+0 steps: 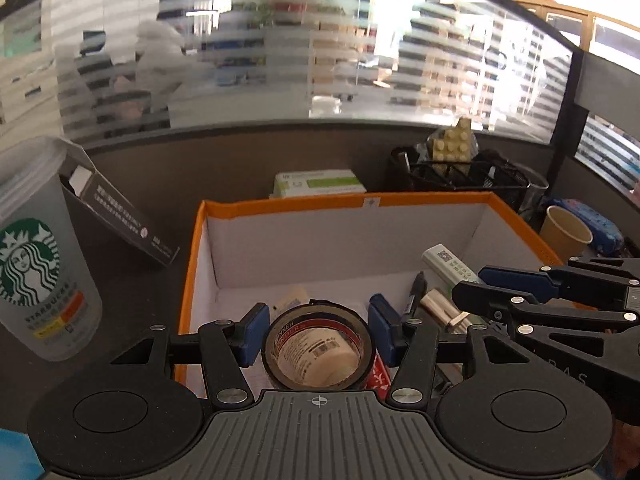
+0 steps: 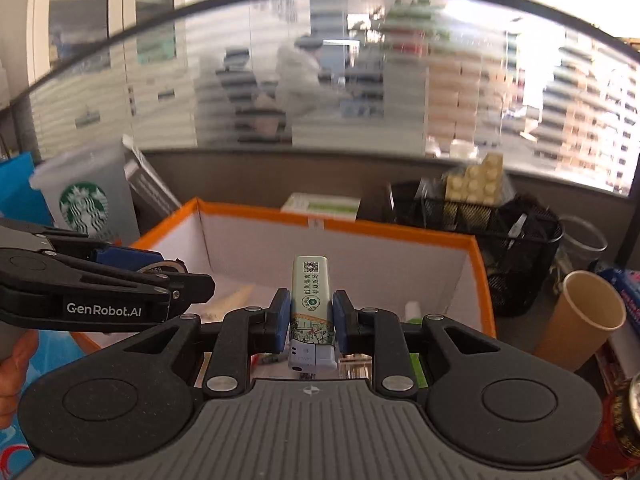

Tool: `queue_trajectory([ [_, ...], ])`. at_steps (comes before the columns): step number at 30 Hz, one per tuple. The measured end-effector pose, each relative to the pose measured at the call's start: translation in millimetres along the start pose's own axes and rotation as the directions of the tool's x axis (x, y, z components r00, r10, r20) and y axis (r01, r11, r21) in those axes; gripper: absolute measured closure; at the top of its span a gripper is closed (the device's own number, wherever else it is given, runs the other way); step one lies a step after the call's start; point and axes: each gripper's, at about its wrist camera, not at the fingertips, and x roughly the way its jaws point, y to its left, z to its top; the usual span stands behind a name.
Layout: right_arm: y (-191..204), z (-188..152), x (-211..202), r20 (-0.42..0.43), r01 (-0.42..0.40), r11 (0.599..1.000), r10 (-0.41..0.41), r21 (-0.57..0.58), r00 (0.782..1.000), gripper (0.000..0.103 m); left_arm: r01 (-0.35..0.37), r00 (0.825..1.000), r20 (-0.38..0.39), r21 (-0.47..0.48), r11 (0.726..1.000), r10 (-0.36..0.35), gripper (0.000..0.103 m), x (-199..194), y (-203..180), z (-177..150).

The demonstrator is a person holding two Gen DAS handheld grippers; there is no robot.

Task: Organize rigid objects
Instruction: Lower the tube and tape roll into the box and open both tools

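A tape roll (image 1: pixel 320 346) is clasped by the left gripper (image 1: pixel 318 330) and a lighter (image 2: pixel 311 312) by the right gripper (image 2: pixel 310 320) above the orange box (image 1: pixel 280 203), where release is judged due next.

Office desk, partitioned cubicle, daytime.

Grey partition panel (image 1: pixel 240 160) runs across mid-frame behind the dark desktop (image 1: pixel 132 292), topped by frosted striped glass (image 1: pixel 280 60); through the glass, blurred figures seated at workstations and stacked shelving. Wooden cabinets with glazed doors at upper left of the right wrist view (image 2: pixel 100 4), ceiling tiles above them. Desk clutter is the usual office sort: black mesh pen organiser (image 1: pixel 472 176) at right, Starbucks cup (image 1: pixel 40 264) at far left, paper cup (image 1: pixel 566 232) at right edge, small green-and-white carton (image 1: pixel 320 182) against the partition, orange-rimmed storage box (image 1: pixel 320 202) centre.
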Motion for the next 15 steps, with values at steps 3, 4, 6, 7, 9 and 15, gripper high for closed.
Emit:
queue_trajectory([
  [3,1.8,-0.7,17.6,-0.072,0.006,0.999,-0.008,-0.034,0.997,0.082,-0.036,0.999,-0.033,0.029,0.999,0.037,0.05,11.2,-1.6,0.7],
  [4,2.3,-1.2,23.2,-0.096,0.009,0.999,-0.013,-0.046,0.995,0.082,-0.03,0.998,-0.05,0.036,0.999,0.032,0.05,13.9,-2.3,1.8],
  [6,3.0,-2.8,31.3,-0.138,0.007,0.998,-0.016,-0.061,0.99,0.082,-0.047,0.996,-0.069,0.065,0.997,0.052,0.05,18.4,-6.3,4.1],
  [7,3.6,-3.5,34.7,-0.157,0.007,0.998,-0.018,-0.069,0.987,0.082,-0.058,0.995,-0.078,0.088,0.994,0.065,0.05,20.8,-9.6,5.2],
  [9,5.8,-5.6,39.7,-0.184,0.011,0.996,-0.027,-0.088,0.983,0.081,-0.079,0.992,-0.084,0.117,0.99,0.089,0.049,24.6,-14.7,5.5],
  [15,5.7,-7.0,33.3,-0.177,0.023,0.995,-0.039,-0.094,0.983,0.054,-0.051,0.997,-0.06,0.05,0.997,0.054,0.009,13.6,-11.8,6.0],
])
